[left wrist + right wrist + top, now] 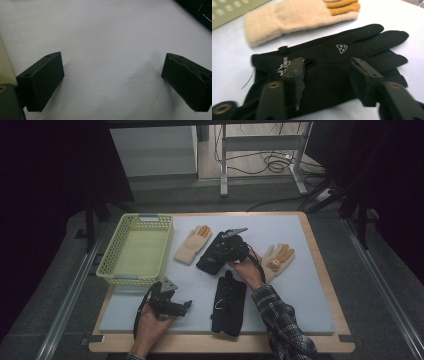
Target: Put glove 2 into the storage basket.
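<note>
**Right Gripper Over Black Glove**

We see the right gripper (325,80) above the black glove (332,67), jaws apart and gripping nothing; its body hides much of that glove in the high view. The glove lies mid-mat, just beside a cream glove (294,17) cut off at the frame top. The left gripper (112,80) stands wide over bare mat. A second black glove (229,302) lies nearer us. The grey mat (310,285) covers a wooden table; the yellow basket (137,247) sits left. The surrounding room is dark.
</note>
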`<action>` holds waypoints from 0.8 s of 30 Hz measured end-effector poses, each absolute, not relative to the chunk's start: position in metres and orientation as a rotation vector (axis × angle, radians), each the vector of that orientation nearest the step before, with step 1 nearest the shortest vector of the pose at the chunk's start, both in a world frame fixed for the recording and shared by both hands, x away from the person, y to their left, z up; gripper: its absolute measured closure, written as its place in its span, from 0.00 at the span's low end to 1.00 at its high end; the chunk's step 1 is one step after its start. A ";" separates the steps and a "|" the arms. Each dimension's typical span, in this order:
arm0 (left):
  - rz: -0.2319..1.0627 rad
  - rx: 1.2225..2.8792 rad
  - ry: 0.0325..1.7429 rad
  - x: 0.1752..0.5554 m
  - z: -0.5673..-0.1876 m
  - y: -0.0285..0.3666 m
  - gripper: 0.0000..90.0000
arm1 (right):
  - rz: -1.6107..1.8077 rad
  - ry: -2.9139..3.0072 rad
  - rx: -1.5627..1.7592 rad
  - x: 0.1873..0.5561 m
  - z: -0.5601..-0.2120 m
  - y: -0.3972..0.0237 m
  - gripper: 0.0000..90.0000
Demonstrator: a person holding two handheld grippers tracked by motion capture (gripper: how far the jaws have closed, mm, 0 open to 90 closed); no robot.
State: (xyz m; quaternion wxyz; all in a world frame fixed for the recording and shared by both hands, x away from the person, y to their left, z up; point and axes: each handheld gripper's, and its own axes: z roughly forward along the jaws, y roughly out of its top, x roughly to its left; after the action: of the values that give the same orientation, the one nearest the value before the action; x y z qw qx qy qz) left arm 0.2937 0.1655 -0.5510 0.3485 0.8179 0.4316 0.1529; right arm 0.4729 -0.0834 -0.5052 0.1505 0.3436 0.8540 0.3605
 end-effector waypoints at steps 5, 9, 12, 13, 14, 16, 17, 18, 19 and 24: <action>0.395 2.117 1.119 0.294 -0.551 0.165 0.05 | 0.970 2.496 1.010 0.487 -0.522 -0.073 0.36; 0.398 2.115 1.120 0.294 -0.551 0.165 0.05 | 0.972 2.459 1.043 0.489 -0.525 -0.072 0.52; 0.400 2.122 1.117 0.294 -0.551 0.165 0.05 | 1.008 2.432 1.024 0.482 -0.527 -0.074 0.79; 0.399 2.124 1.116 0.294 -0.551 0.166 0.05 | 0.996 2.421 1.009 0.480 -0.528 -0.074 0.86; 0.399 2.123 1.117 0.294 -0.551 0.166 0.05 | 0.990 2.418 0.994 0.479 -0.528 -0.074 0.88; 0.399 2.120 1.118 0.294 -0.551 0.165 0.05 | 0.972 2.416 0.993 0.478 -0.527 -0.072 0.90; 0.399 2.123 1.117 0.294 -0.551 0.166 0.05 | 0.963 2.419 0.988 0.478 -0.526 -0.072 0.90; 0.399 2.124 1.117 0.294 -0.551 0.166 0.05 | 0.947 2.427 0.979 0.478 -0.524 -0.071 0.91; 0.399 2.124 1.115 0.294 -0.551 0.166 0.05 | 0.947 2.427 0.979 0.478 -0.524 -0.071 0.91; 0.397 2.124 1.115 0.294 -0.551 0.166 0.05 | 1.011 2.432 0.995 0.480 -0.513 -0.079 0.93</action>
State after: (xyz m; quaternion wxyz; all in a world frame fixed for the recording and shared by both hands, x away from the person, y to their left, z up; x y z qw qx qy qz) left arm 0.2939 0.1658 -0.5511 0.3476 0.8190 0.4301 0.1532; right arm 0.4800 -0.0791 -0.5131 0.1626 0.3489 0.8523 0.3542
